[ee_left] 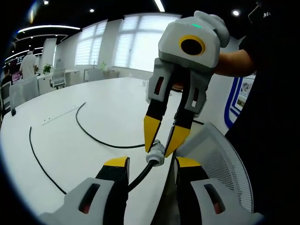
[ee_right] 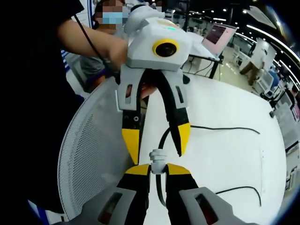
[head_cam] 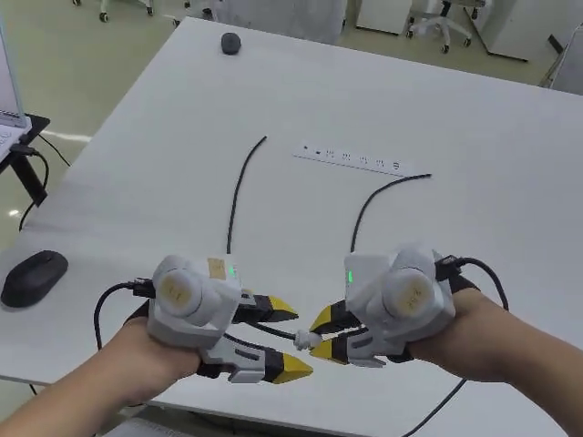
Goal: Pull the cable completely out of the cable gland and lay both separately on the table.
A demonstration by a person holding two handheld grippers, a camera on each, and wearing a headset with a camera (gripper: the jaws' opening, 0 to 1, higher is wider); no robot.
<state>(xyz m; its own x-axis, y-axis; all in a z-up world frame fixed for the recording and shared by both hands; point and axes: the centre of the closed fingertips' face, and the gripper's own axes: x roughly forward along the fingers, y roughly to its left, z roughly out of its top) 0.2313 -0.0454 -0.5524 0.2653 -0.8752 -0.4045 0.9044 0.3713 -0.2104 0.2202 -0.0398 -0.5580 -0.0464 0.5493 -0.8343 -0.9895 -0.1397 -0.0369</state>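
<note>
The person is holding both tools up over the near edge of the white desk (head_cam: 410, 109), tips facing each other. The right claw (ee_right: 158, 169) is pinching together on the small white cable gland (ee_right: 158, 158), which is sitting right at its yellow tips. The left claw (ee_left: 152, 164) is standing apart, with the black cable (ee_left: 140, 176) running out of the gland and passing loosely between its two jaws without being squeezed.

By the look of it, the job is only beginning. The cable is sitting inside the gland and is not yet pulled free, and neither part is lying on the desk. What is left is closing the left claw on the cable, drawing the two tools apart until the cable is coming clear, then setting each piece down on its own.

Two other black cables (head_cam: 235, 196) are lying farther back on the desk, beside a white strip (head_cam: 351, 159).
</note>
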